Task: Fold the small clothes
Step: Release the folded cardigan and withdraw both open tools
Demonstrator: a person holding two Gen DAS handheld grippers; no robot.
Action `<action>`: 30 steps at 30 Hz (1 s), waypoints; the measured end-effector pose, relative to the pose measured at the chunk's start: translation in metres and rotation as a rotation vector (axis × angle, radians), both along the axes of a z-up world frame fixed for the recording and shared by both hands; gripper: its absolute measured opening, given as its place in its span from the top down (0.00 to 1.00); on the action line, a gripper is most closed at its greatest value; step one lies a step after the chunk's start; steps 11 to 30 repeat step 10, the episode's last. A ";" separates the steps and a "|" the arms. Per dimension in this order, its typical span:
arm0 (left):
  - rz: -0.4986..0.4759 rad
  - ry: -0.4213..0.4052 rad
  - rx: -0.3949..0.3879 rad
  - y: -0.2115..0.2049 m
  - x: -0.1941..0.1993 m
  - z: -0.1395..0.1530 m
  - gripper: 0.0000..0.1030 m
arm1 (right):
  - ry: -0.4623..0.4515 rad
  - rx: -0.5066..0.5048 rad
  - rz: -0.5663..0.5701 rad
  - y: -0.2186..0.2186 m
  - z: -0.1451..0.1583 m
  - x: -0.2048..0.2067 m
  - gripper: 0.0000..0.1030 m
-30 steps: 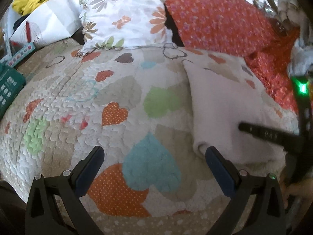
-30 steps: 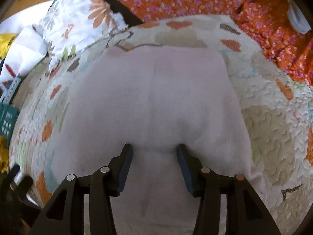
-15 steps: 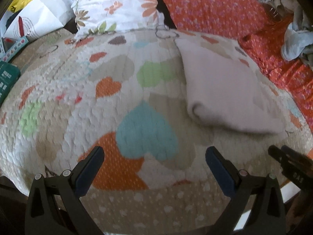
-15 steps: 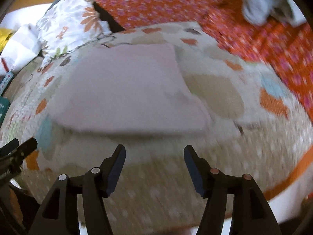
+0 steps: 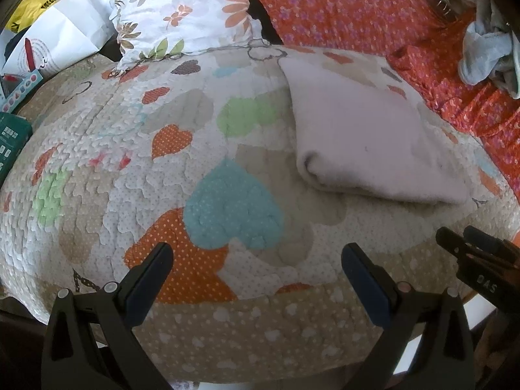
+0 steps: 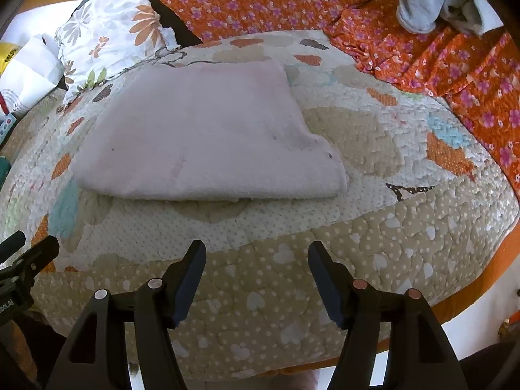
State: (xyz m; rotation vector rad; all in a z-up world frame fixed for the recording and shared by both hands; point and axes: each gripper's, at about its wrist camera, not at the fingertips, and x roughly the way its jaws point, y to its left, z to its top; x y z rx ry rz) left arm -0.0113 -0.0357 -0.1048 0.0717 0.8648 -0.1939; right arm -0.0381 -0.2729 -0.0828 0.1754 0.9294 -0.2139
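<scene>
**Folded cloth lies free on the quilt, both grippers empty**

Nearest the cameras, the left gripper (image 5: 256,276) hangs over the quilt's dotted beige border with its jaws spread wide and nothing between them. The right gripper (image 6: 256,276) sits just in front of the same border, its jaws opening, also with nothing between them. Each one shows at the edge of the other's view.

Beyond them the heart-patterned quilt (image 5: 130,169) is bare up to the folded pale pink cloth (image 6: 201,136), which lies flat, its thick folded edge facing the grippers (no gripper touches it). Nothing stands between the fingers and the cloth.

Farther back lie a flowered pillow (image 5: 182,16) and an orange flowered bedspread (image 6: 260,0), with a heap of grey-blue clothes (image 6: 422,3) on it.

Only the left view shows a green box (image 5: 11,143) at the quilt's left edge; the right view shows the cloth whole.
</scene>
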 end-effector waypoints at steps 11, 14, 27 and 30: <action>-0.021 -0.003 0.007 -0.005 -0.001 0.000 0.00 | 0.006 0.007 0.002 -0.003 -0.003 0.004 0.32; -0.021 -0.003 0.007 -0.005 -0.001 0.000 0.00 | 0.006 0.007 0.002 -0.003 -0.003 0.004 0.32; -0.021 -0.003 0.007 -0.005 -0.001 0.000 0.00 | 0.006 0.007 0.002 -0.003 -0.003 0.004 0.32; -0.021 -0.003 0.007 -0.005 -0.001 0.000 0.00 | 0.006 0.007 0.002 -0.003 -0.003 0.004 0.32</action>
